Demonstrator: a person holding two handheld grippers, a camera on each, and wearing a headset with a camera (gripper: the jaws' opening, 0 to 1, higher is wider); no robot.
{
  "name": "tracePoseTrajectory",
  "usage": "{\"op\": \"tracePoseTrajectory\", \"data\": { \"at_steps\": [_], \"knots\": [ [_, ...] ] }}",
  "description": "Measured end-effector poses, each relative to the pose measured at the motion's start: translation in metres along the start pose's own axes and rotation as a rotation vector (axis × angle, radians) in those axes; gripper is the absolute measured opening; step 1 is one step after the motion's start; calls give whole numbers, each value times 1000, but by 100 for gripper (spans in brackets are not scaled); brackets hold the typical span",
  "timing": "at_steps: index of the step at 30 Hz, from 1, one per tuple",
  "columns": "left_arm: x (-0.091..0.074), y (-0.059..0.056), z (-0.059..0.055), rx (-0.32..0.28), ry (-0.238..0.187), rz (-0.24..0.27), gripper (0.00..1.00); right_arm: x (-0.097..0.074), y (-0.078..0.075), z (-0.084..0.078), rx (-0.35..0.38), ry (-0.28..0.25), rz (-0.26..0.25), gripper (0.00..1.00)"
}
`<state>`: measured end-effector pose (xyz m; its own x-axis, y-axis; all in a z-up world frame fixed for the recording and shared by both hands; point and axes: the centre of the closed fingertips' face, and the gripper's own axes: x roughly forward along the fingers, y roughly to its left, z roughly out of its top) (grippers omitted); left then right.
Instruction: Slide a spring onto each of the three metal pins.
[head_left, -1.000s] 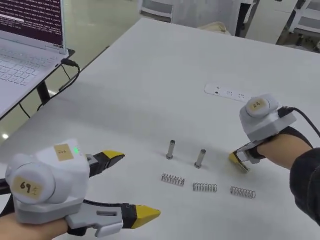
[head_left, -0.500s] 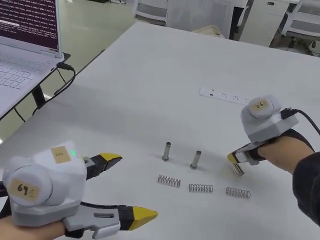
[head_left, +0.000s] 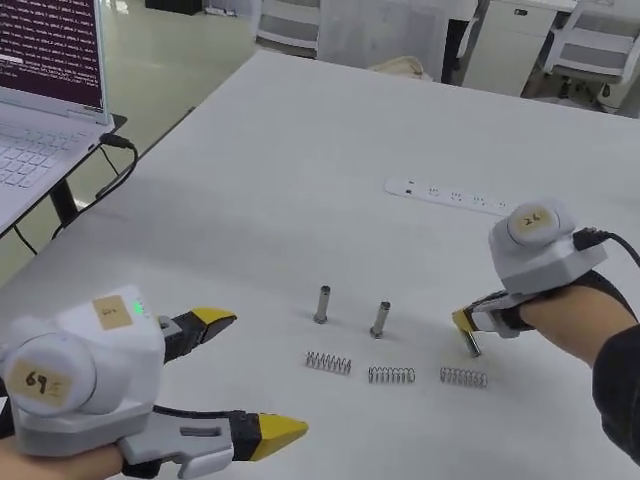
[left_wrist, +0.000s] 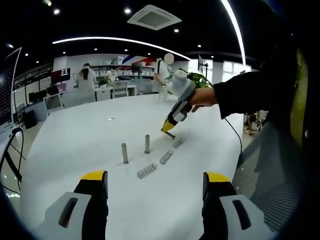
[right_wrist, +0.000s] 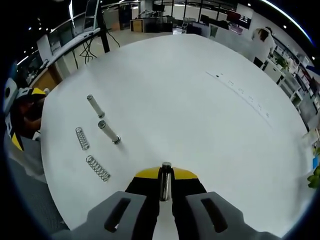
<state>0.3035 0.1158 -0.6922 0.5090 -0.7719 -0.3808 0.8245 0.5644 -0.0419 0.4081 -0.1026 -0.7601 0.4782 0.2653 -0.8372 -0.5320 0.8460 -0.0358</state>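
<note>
Two metal pins (head_left: 322, 303) (head_left: 380, 318) stand upright on the white table (head_left: 300, 180). In front of them three springs (head_left: 328, 362) (head_left: 390, 375) (head_left: 463, 377) lie in a row. My right gripper (head_left: 466, 326) is shut on a third pin (head_left: 471, 342), held tip-down just above the table behind the rightmost spring. The right gripper view has that pin (right_wrist: 165, 190) between the closed jaws of the right gripper (right_wrist: 165, 175). My left gripper (head_left: 248, 375) hovers open at the near left with nothing in it. In its own view the left gripper (left_wrist: 154, 177) faces the pins (left_wrist: 124, 153) and springs (left_wrist: 146, 170).
An open laptop (head_left: 40, 100) sits on a side stand at the far left, with a black cable (head_left: 120, 160) hanging off it. A white power strip (head_left: 445, 195) lies behind the pins. The table's left edge runs diagonally near the laptop. Chairs stand beyond the far edge.
The head view has shifted. My right gripper keeps its hold on the pin, which now points more steeply down at the table. The left gripper stays open.
</note>
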Motion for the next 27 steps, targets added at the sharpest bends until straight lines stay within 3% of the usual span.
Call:
{"op": "tracePoseTrajectory", "data": {
  "at_steps": [27],
  "knots": [
    [-1,-4,4,15,5,-3,74,-14,1,-1,10,-143,-1,4]
  ]
}}
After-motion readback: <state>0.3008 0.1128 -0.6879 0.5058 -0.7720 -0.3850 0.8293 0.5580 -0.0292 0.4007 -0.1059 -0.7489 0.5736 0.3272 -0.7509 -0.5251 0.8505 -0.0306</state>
